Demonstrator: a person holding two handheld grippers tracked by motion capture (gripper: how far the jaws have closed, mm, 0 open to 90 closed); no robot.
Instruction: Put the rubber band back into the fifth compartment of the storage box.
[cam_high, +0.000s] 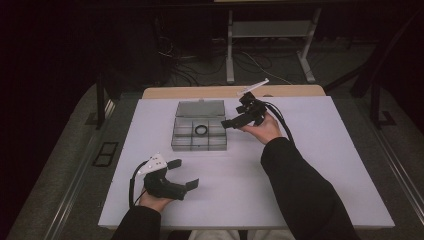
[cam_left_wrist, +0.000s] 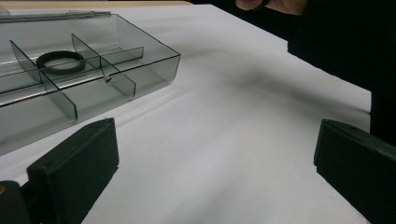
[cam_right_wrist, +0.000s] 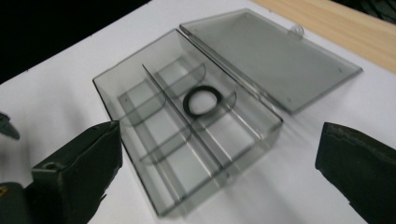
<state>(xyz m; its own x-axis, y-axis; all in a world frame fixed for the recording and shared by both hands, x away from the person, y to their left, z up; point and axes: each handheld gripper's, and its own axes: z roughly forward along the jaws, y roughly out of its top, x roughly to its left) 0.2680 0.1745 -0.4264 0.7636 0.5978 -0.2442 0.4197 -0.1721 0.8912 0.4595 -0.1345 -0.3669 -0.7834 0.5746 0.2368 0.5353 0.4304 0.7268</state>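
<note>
- Right tool – jaws wide apart, empty – hovers right of the clear box at frame centre (black ring inside).
- Left tool, lower left on the tabletop, open too.

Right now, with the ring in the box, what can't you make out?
- High view: compartment dividers of the clear box too small and dim to count.
- Left gripper view: box's left end cut by the frame edge.
- Right gripper view: material of the black ring can't be told.
</note>
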